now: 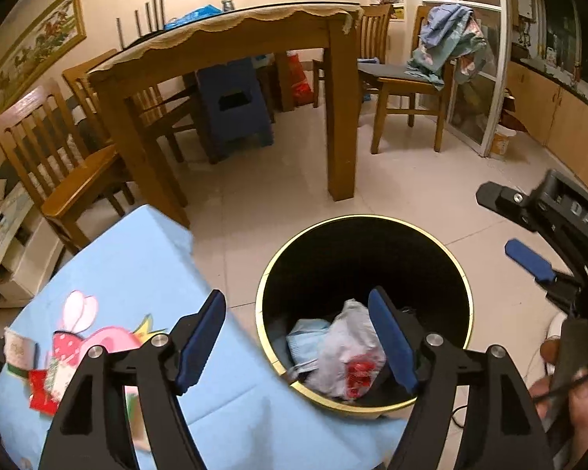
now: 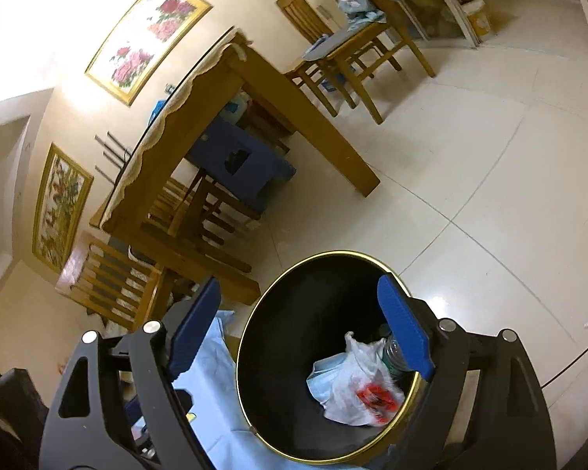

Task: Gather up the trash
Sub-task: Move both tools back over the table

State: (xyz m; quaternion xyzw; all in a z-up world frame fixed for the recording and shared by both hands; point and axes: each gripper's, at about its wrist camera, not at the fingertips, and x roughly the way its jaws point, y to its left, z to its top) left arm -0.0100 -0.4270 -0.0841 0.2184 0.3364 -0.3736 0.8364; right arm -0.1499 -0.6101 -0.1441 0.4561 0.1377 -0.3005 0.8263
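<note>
A black trash bin with a gold rim (image 1: 464, 274) stands on the tiled floor beside a table with a light blue cloth (image 1: 149, 258). Inside lie a white plastic bag with red print (image 1: 349, 356), a blue mask (image 1: 305, 340) and, in the right wrist view, a clear bottle (image 2: 392, 356). My left gripper (image 1: 298, 313) is open and empty above the bin's near left rim. My right gripper (image 2: 298, 301) is open and empty over the bin (image 2: 290, 286); it also shows in the left wrist view (image 1: 505, 223) at the right.
Red and green wrappers (image 1: 43, 376) lie on the blue cloth at the left. A wooden dining table (image 1: 223, 39) with chairs and a blue stool (image 1: 235, 105) stands behind. A chair with clothes (image 1: 443, 51) is at the back right.
</note>
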